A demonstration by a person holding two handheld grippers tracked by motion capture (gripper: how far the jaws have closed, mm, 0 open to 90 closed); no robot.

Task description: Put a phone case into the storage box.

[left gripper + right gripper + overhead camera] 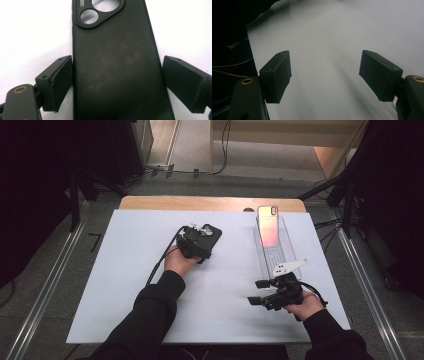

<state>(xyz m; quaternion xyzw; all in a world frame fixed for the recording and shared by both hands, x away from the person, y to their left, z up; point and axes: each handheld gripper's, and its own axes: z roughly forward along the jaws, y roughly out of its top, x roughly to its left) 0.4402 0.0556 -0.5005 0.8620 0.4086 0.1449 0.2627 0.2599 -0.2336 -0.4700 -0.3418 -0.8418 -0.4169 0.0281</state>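
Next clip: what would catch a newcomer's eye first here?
Probably the phone with the glowing pink-orange back, lying on a clear tray at the table's far right. Next, the black phone case left of centre, lying between the left gripper and its open jaws.

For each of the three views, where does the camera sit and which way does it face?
High view: above the person's side, looking forward and down at the white table; both sleeved forearms show.
Left gripper view: on the left gripper, facing down at the matte black phone case between its fingers.
Right gripper view: on the right gripper, facing bare table; fingers wide apart.
Shared: the high view also shows the case.
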